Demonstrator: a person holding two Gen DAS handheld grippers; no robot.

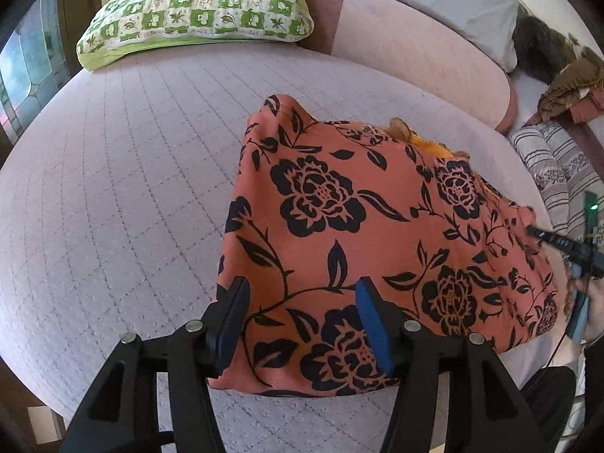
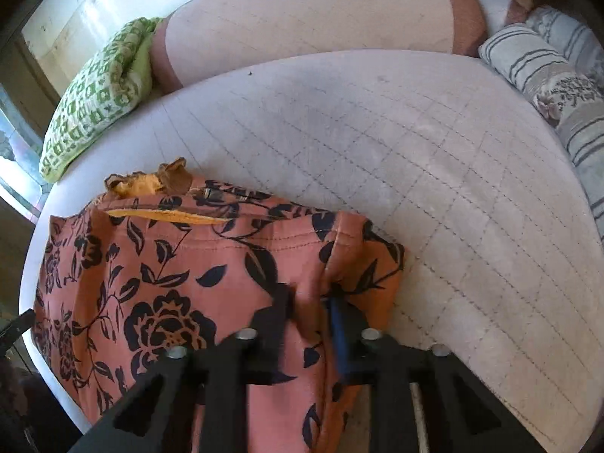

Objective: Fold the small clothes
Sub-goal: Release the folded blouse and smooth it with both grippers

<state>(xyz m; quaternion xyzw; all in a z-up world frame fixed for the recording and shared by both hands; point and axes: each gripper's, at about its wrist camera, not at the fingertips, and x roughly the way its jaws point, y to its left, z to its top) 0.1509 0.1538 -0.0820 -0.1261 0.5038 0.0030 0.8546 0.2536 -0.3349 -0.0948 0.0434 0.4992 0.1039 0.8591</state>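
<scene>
The right gripper (image 2: 309,302) pinches the floral garment's (image 1: 358,226) right edge, while the left gripper (image 1: 300,313), spread wide, hovers over its near-left corner.

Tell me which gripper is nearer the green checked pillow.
Left, as far as I can judge. The left gripper sits over the floral garment's pillow-side edge; the right gripper pinches its far end, away from the green checked pillow.

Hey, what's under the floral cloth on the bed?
An orange garment pokes out from under the floral cloth's far edge. The cloth hides the rest of it, and the bed cover beneath.
</scene>
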